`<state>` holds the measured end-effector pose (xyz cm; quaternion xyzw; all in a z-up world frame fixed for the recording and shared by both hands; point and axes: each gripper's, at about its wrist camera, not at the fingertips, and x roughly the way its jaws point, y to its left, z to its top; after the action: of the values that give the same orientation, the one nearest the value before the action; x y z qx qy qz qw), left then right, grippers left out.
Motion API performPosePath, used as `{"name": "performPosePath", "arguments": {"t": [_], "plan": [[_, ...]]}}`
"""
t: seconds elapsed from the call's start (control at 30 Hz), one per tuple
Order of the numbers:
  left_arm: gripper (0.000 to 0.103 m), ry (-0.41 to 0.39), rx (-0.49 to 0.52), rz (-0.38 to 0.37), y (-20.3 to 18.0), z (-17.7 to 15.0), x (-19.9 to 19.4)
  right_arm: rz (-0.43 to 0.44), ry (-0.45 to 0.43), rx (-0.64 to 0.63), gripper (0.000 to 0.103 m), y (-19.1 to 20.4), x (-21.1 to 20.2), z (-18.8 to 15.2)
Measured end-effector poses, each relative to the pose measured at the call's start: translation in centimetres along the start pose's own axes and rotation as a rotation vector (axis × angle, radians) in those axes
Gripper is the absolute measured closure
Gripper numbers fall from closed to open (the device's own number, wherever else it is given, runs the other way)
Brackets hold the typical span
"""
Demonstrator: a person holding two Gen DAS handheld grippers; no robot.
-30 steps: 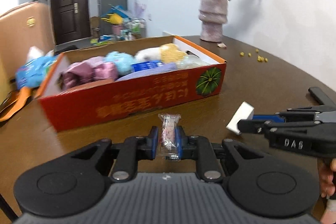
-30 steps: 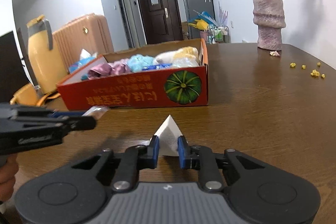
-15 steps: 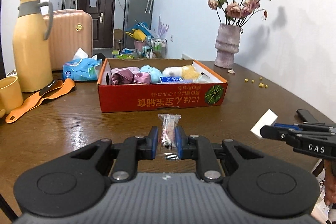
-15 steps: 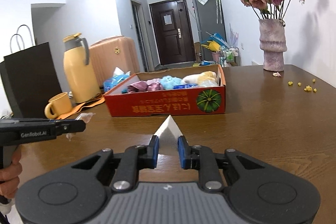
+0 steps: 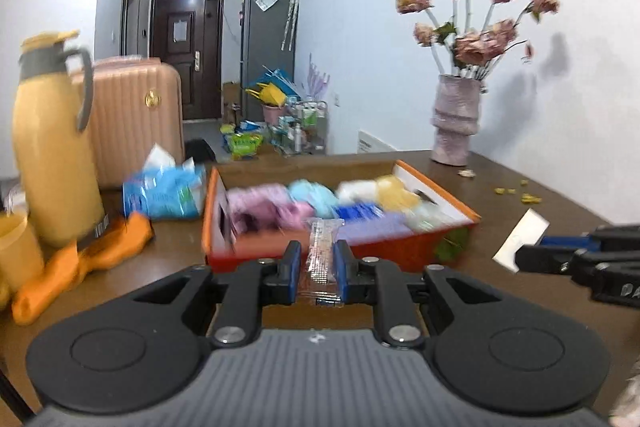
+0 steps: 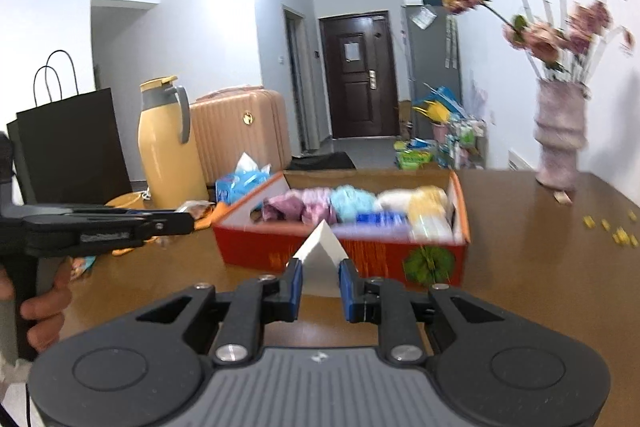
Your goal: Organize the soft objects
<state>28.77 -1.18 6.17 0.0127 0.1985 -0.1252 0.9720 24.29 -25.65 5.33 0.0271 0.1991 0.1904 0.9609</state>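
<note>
At the far left of the left wrist view a yellow mug [image 5: 16,251] is poking in at the frame edge, with a tall yellow thermos jug [image 5: 52,143] standing just behind it and an orange strip [image 5: 84,259] lying on the wooden table [image 5: 560,219] in front, all crowding that side of the tabletop. A pink suitcase [image 5: 132,119] is standing behind the table edge, and a blue tissue pack [image 5: 164,193] is sitting just beside the left wall of the orange cardboard box [image 5: 400,251], which is lying in the middle of the frame, filled across with blurred pink, blue, white and yellow soft items [image 5: 320,199]. Low in the centre, the left gripper [image 5: 316,267] is pinching a small clear sachet [image 5: 323,251] upright between its blue pads, the fingers nearly closed on it, in front of the box's near wall. To the right of the box the table is lying bare up to a pink vase of dried roses [image 5: 456,123] near the back edge and some yellow crumbs [image 5: 520,195]. In the right wrist view a black paper bag [image 6: 72,143] is standing at the left, a hand [image 6: 44,303] is gripping the other tool's handle at the lower left, and the right gripper [image 6: 320,281] in the lower centre is clamping a white folded piece [image 6: 322,259], its point sticking up against the box front, fingers close together on it; at the right edge of the left view that same white piece is hanging above the open table.
</note>
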Motion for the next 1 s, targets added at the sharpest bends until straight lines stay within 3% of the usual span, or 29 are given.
{"name": "performPosePath", "arguments": {"t": [0.17, 0.33, 0.4, 0.53, 0.6, 0.83, 1.0], "plan": [[0.085, 0.095, -0.027, -0.008, 2.5, 3.4, 8.1, 0.026, 0.038, 0.003, 0.083, -2.0, 7.8, 4.5], [0.084, 0.176, -0.039, 0.001, 4.0, 3.7, 14.4, 0.040, 0.099, -0.014, 0.082, -2.8, 15.6, 7.0], [0.080, 0.193, -0.049, -0.002, 4.3, 3.3, 15.9, 0.037, 0.120, -0.037, 0.081, -2.9, 18.4, 7.4], [0.059, 0.190, -0.054, -0.002, 5.1, 2.5, 17.4, 0.011, 0.184, -0.087, 0.075, -2.9, 23.9, 7.2], [0.057, 0.195, -0.073, -0.002, 5.8, 2.4, 17.8, 0.004, 0.240, -0.111, 0.072, -2.7, 26.3, 6.5], [0.046, 0.152, -0.089, 0.044, 7.3, 3.7, 17.3, 0.039, 0.200, -0.039, 0.050, -3.8, 26.5, 6.5], [0.041, 0.113, -0.096, 0.065, 7.3, 4.6, 15.4, 0.021, 0.143, -0.003, 0.050, -4.9, 23.6, 8.7]]}}
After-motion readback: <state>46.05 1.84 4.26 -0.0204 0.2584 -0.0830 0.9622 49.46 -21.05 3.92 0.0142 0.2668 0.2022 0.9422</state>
